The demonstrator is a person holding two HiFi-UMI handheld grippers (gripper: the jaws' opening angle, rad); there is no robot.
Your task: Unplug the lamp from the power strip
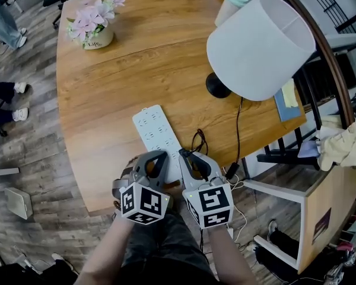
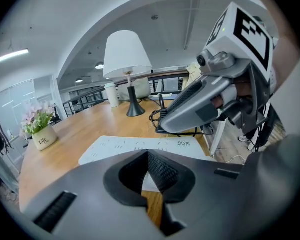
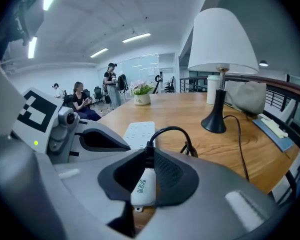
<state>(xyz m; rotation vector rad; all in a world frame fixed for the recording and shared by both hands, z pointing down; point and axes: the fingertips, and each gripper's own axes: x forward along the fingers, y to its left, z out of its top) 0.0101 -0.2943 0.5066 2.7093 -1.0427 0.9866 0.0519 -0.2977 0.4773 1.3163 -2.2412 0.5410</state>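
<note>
The lamp with a white shade [image 1: 261, 46] and a black foot [image 1: 218, 86] stands at the table's right side. A white power strip [image 1: 156, 132] lies toward the front edge. My right gripper [image 3: 146, 159] is shut on the lamp's white plug [image 3: 143, 188], which hangs between the pads with a prong showing below, clear of the strip. Its black cable [image 3: 170, 131] loops up and away. My left gripper [image 2: 149, 156] is shut with nothing between its pads, low over the near end of the power strip [image 2: 140, 146]. Both grippers sit side by side at the front edge.
A pot of pink flowers [image 1: 96, 25] stands at the far left of the wooden table [image 1: 107, 100]. A pale cup [image 1: 231, 5] is behind the lamp, a blue notebook [image 1: 288, 103] to its right. A chair with a cloth [image 1: 341, 144] is beside the table. People sit in the distance.
</note>
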